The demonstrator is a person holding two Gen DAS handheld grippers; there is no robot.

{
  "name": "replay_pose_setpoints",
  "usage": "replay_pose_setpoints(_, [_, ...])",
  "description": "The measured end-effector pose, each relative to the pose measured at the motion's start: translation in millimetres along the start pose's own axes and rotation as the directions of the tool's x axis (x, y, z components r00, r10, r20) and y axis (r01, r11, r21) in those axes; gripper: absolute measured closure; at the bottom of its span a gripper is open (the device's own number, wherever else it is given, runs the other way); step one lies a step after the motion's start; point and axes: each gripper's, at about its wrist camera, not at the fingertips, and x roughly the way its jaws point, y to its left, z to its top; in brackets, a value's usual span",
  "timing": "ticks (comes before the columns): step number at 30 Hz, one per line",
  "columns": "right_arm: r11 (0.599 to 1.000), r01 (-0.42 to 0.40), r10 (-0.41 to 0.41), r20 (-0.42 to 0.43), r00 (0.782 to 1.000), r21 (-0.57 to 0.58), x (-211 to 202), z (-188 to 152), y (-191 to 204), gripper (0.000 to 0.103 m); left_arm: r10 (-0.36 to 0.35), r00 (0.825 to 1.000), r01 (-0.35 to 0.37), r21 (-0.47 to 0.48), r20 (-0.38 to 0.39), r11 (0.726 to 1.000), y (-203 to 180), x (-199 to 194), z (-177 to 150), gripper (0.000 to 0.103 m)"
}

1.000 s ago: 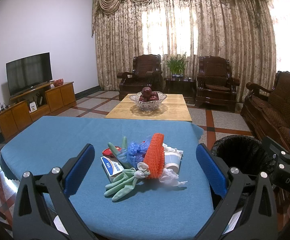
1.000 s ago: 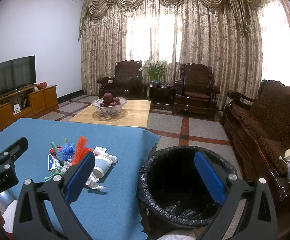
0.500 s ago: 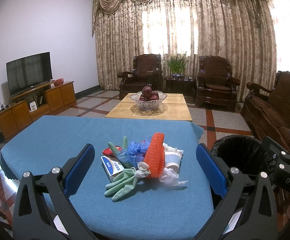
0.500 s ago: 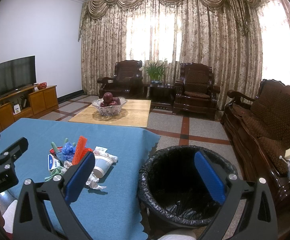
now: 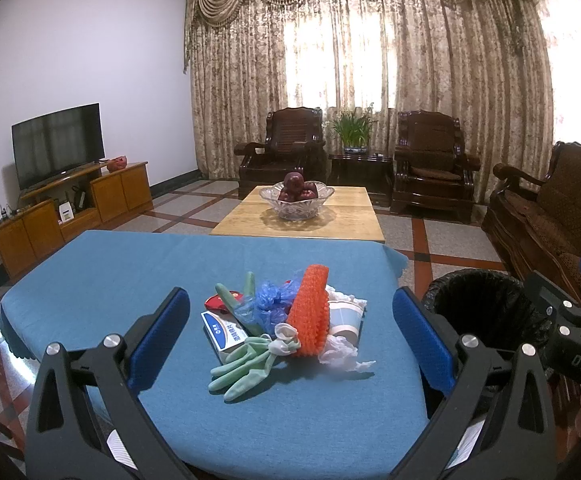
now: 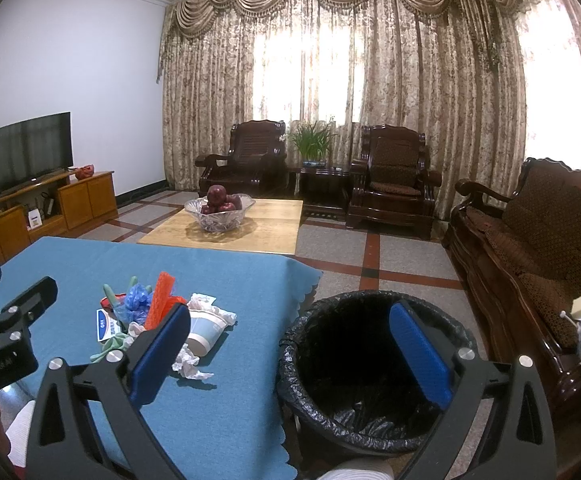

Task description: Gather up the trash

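Nothing had moved since earlier: both grippers, left [image 5: 290, 328] and right [image 6: 286, 344], kept jaws wide, empty. Crumpled trash pile [image 5: 290, 320], ribbed orange foam netting [image 5: 308, 308], lay on the blue-clothed bench [image 5: 130, 272] beside the black-lined bin [image 6: 370, 380].

Trash pile [image 5: 286, 326] between spread jaws
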Motion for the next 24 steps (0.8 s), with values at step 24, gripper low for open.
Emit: replay_pose_setpoints(24, [1.000,-0.001,0.001,-0.002,1.000,0.004,0.2,0.1,-0.4,0.006,-0.001,1.000,0.001,-0.001,-0.002,1.000,0.9,1.6,-0.3,0.005])
